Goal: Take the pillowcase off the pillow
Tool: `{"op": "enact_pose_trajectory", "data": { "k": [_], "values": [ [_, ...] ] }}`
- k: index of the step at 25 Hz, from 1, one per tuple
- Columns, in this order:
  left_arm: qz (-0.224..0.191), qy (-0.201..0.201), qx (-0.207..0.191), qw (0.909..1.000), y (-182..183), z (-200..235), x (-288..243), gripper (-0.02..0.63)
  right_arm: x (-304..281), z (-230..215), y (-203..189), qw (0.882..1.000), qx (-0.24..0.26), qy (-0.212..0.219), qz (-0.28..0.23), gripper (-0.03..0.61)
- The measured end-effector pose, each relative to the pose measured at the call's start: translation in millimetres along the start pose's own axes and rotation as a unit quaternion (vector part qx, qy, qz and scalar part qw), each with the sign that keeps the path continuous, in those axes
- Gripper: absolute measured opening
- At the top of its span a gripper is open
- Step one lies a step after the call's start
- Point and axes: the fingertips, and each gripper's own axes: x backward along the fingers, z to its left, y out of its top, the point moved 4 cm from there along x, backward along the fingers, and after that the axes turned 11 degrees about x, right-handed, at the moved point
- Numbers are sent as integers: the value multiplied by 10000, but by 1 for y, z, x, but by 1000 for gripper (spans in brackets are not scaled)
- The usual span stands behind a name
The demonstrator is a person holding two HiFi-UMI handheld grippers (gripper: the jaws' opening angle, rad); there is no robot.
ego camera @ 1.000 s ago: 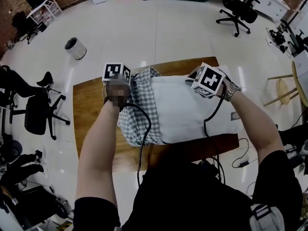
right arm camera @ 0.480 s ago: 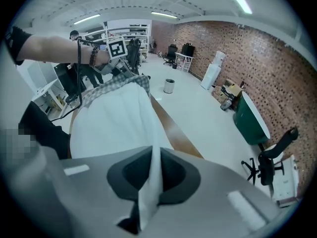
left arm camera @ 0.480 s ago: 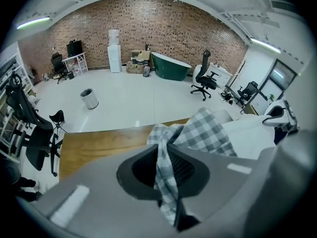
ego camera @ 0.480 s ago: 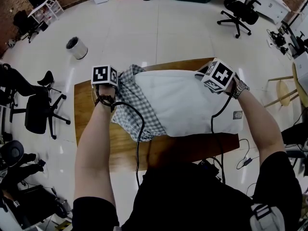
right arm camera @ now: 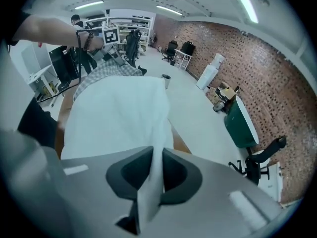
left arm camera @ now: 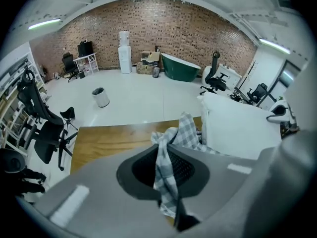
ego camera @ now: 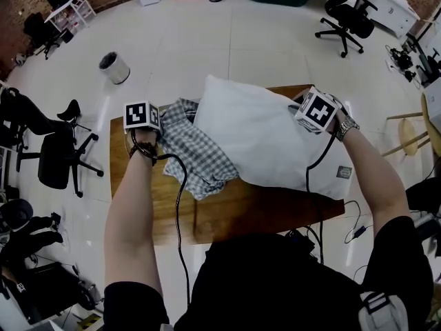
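Note:
A white pillow [ego camera: 262, 133] lies aslant on the wooden table [ego camera: 227, 216], its far corner raised. The blue-checked pillowcase [ego camera: 193, 147] is bunched at the pillow's left end and covers only that end. My left gripper [ego camera: 153, 119] is shut on a fold of the pillowcase [left arm camera: 184, 133], which runs between the jaws of that gripper [left arm camera: 166, 155]. At the pillow's right end, my right gripper [ego camera: 310, 112] pinches the pillow's white edge [right arm camera: 119, 118]. The right gripper's [right arm camera: 157, 155] jaws have just been opening a little, with the fabric still between them.
A white bin [ego camera: 114, 67] stands on the floor beyond the table's left corner. Black office chairs [ego camera: 58, 157] are at the left and another chair [ego camera: 344, 9] is at the far right. Black cables [ego camera: 180, 205] trail from both grippers across the table's near edge.
My left gripper has moved left and drawn the checked pillowcase further off. More of the white pillow is bare, and its far corner has risen. The right gripper shifted slightly right.

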Motion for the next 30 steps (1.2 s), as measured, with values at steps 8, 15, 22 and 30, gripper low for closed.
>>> {"op": "enact_pose_trajectory", "data": {
  "k": [8,15,22,30],
  "values": [
    [-232,-182,-236,9993,-3,-19,8,81,14,1,21,9977,145,-497,-440,212],
    [-396,-172,-234,9988,-33,-34,17,100,30,34,23,9960,331,-508,-662,222],
    [-453,-178,-116,9987,-74,-55,24,115,40,76,27,9931,685,-332,-896,284],
    [-602,-437,32,9972,-131,-82,22,168,29,130,41,9874,1151,-183,-1068,331]
  ]
}}
